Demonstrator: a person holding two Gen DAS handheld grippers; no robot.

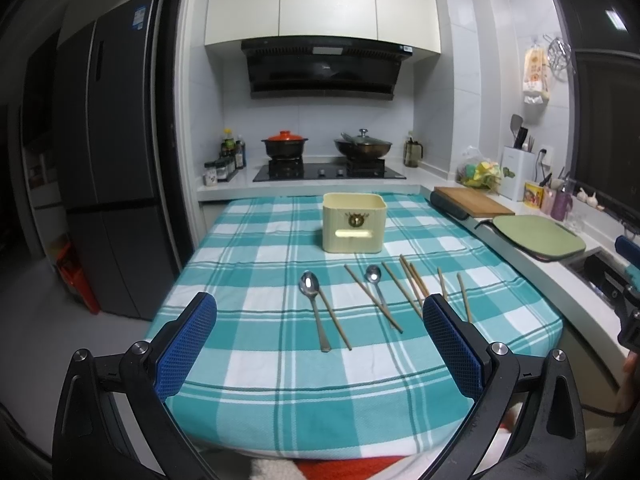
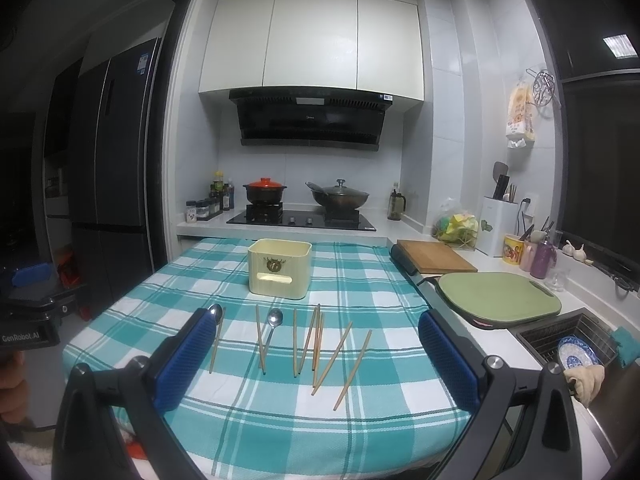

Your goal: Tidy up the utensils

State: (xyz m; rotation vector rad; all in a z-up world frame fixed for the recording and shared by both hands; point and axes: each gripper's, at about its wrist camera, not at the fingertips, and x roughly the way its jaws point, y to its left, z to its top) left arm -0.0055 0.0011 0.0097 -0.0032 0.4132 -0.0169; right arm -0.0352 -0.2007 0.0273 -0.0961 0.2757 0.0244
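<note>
A cream utensil box (image 1: 354, 223) (image 2: 279, 267) stands upright at the far middle of the teal checked tablecloth (image 1: 260, 384) (image 2: 280, 420). In front of it lie two steel spoons, a larger one (image 1: 314, 306) on the left and a smaller one (image 1: 376, 286) (image 2: 273, 326), among several loose wooden chopsticks (image 1: 372, 298) (image 2: 332, 364). My left gripper (image 1: 320, 306) hovers open over the near edge of the cloth, holding nothing. My right gripper (image 2: 316, 324) is open too, above the near right part. The left blue pad (image 2: 186, 360) hides part of the larger spoon.
A wooden cutting board (image 2: 436, 262) and a green one (image 2: 496, 298) lie on the counter to the right, with a sink (image 2: 568, 344) holding a blue bowl. Behind the table sits the stove with a red-lidded pot (image 1: 285, 145) and a wok (image 1: 363, 146). A dark fridge (image 1: 108, 152) stands left.
</note>
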